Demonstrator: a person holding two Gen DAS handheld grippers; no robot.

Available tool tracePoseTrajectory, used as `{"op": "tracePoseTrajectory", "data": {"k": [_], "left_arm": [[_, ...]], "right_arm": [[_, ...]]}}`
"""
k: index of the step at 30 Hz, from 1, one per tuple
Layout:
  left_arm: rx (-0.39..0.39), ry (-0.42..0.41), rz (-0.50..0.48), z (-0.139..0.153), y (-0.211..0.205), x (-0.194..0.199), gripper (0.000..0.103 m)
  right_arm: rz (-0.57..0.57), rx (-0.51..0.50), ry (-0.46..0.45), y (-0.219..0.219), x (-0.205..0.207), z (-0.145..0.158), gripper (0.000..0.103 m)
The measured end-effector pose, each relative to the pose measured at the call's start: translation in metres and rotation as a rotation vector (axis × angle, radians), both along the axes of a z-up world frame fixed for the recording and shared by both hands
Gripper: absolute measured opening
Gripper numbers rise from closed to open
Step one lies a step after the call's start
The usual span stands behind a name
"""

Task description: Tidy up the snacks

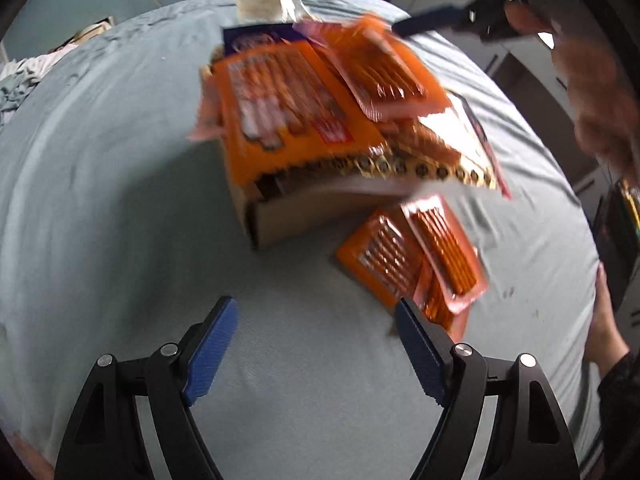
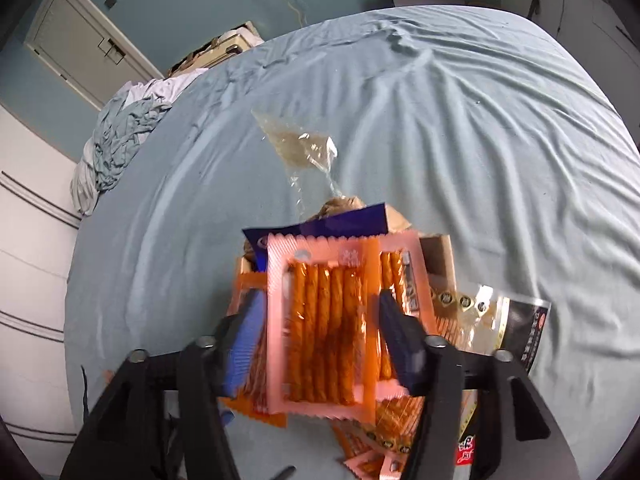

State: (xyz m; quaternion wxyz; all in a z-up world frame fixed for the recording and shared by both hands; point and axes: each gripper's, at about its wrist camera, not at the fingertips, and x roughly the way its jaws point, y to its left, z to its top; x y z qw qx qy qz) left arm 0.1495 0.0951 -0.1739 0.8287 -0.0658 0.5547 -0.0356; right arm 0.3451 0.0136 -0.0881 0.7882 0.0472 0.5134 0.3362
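Note:
A cardboard box (image 1: 304,212) stands on the bed, piled with orange snack packets (image 1: 288,104). Two more orange packets (image 1: 416,256) lie on the sheet beside it, just ahead of my open, empty left gripper (image 1: 316,316). In the right wrist view a pink packet of orange sticks (image 2: 324,328) lies between the fingers of my right gripper (image 2: 320,312), above the box (image 2: 438,256); the pads stand apart from its edges. That gripper (image 1: 436,20) shows far off in the left wrist view, over the top packet (image 1: 384,68).
The light blue bed sheet (image 2: 460,120) is wrinkled. A clear plastic bag (image 2: 304,148) lies beyond the box. A blue packet (image 2: 328,224) sticks up from it. A clear-and-black bag (image 2: 516,320) lies to the right. Crumpled bedding (image 2: 116,140) sits far left.

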Motion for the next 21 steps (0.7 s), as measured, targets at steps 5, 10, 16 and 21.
{"op": "tracePoseTrajectory", "data": {"k": [5,10,16,21], "left_arm": [[0.029,0.031,-0.049,-0.016,-0.021,0.0,0.081],[0.042,0.045,-0.106,-0.024,-0.04,0.0,0.081],[0.075,0.097,-0.141,-0.043,-0.052,0.003,0.081],[0.083,0.101,-0.152,-0.049,-0.05,0.001,0.082]], "right_arm": [[-0.022,0.101,-0.041,-0.036,-0.016,0.014,0.071],[0.143,0.147,0.156,-0.09,-0.074,-0.027,0.071],[0.158,-0.106,0.184,-0.117,-0.125,-0.112,0.071],[0.071,-0.135,0.186,-0.098,-0.115,-0.153,0.071]]}}
